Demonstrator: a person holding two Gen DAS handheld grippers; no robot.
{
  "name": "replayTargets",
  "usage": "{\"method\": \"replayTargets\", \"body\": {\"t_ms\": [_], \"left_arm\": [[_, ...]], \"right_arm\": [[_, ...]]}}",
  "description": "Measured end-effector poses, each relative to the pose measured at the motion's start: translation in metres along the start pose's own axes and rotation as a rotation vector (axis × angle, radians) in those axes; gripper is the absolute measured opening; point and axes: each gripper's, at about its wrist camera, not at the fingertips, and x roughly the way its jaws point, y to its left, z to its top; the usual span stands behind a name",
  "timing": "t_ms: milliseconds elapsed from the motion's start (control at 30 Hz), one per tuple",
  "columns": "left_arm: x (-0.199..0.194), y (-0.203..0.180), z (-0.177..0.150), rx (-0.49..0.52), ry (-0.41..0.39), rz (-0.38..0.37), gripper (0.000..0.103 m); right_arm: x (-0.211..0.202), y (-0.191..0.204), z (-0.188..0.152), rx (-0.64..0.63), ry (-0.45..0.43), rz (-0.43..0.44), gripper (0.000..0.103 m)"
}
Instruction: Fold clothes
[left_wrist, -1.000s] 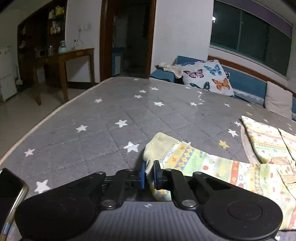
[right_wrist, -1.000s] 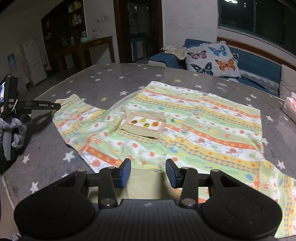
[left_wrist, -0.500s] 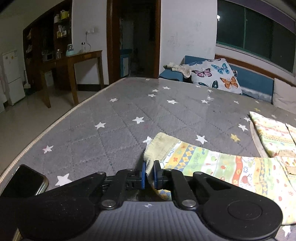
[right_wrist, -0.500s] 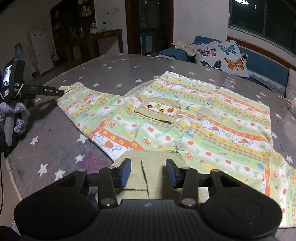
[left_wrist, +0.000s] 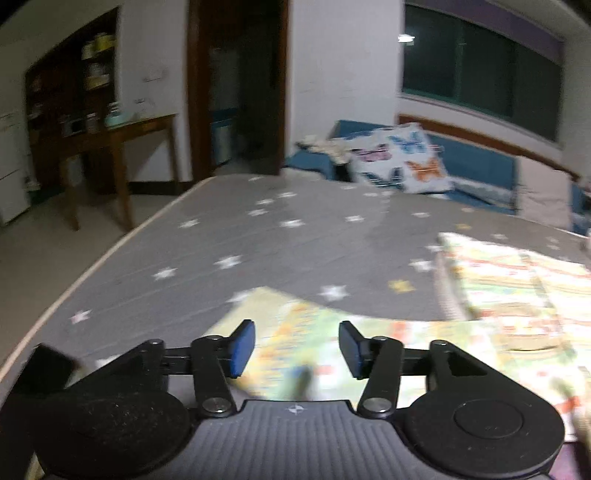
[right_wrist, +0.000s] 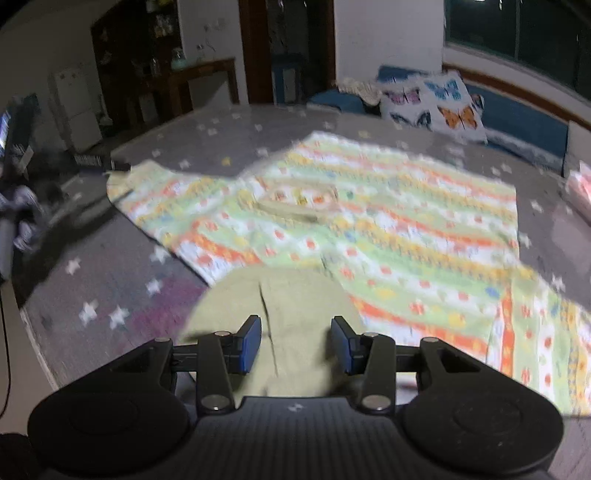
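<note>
A child's patterned shirt (right_wrist: 369, 221) in green, orange and yellow stripes lies spread flat on the grey star-print bed (right_wrist: 122, 288). Its sleeve (left_wrist: 303, 332) stretches out to the left. My left gripper (left_wrist: 297, 349) is open just above the sleeve's cuff end, holding nothing. My right gripper (right_wrist: 295, 341) is open over the plain olive collar part (right_wrist: 280, 306) at the shirt's near edge, holding nothing. The left gripper also shows blurred at the sleeve end in the right wrist view (right_wrist: 99, 162).
A butterfly pillow (right_wrist: 436, 107) and a blue sofa (right_wrist: 524, 125) stand behind the bed. A wooden table (left_wrist: 122, 147) and a doorway are at the back left. The bed's left edge (left_wrist: 74, 291) drops to the floor. A phone (left_wrist: 40, 369) lies near my left gripper.
My left gripper has opened and let go of the sleeve cuff, which now lies flat. Both views are blurred from motion. The right gripper has pulled back toward the collar, still open.
</note>
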Motion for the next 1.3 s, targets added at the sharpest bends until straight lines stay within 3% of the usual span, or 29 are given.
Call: {"method": "replayTargets", "body": {"t_ms": [67,267,533,833,1033,1300], "left_arm": [[-0.005,-0.022,0.002,0.035,-0.008,-0.061,0.068],[-0.008,-0.091,0.001,0.134,0.0,-0.204,0.084],[-0.006,-0.177,-0.008,0.277,0.018,-0.343,0.084],[0.004,-0.237,-0.032,0.416,0.055,-0.399,0.084],[0.007,-0.25,-0.044,0.46,0.086,-0.416,0.084],[0.01,-0.253,-0.053,0.49,0.113,-0.437,0.085]], "right_arm": [[-0.001,-0.001,-0.006,0.001,0.006,0.004,0.042],[-0.025,-0.014,-0.007,0.028,-0.054,-0.029,0.051],[-0.035,-0.079,-0.019,0.209,-0.084,-0.166,0.051],[-0.041,-0.138,-0.034,0.356,-0.108,-0.261,0.05],[-0.027,-0.157,-0.02,0.344,-0.149,-0.251,0.049],[-0.026,-0.21,-0.032,0.436,-0.148,-0.347,0.049]]}}
